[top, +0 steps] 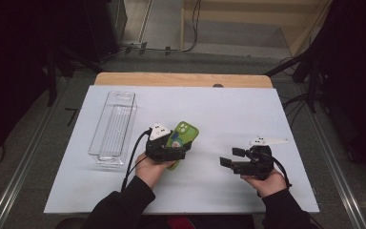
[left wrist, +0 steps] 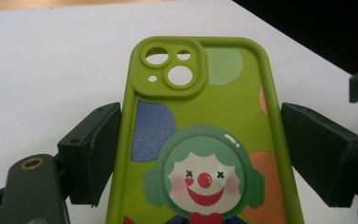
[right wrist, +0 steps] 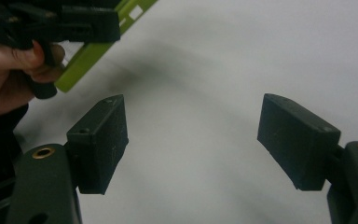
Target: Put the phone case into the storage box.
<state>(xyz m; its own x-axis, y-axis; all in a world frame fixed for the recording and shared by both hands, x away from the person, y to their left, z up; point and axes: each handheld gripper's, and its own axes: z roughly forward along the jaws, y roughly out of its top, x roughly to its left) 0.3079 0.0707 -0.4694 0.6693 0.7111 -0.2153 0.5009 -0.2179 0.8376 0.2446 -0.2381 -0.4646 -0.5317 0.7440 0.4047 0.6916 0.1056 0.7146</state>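
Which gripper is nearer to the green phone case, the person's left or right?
Left. The left gripper has its jaws on either side of the phone case. The right gripper is off to the case's right, empty, with bare table between.

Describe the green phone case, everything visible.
The phone case is lime green, soft and rubbery-looking, with a raised camera block of cut-out holes at its top corner and a cartoon clown print amid coloured blobs. It is empty: white shows through the holes. It sits between the left claw's jaws, the left jaw at its edge, a slight gap on the right. It lies mid-table, right of a clear bin.
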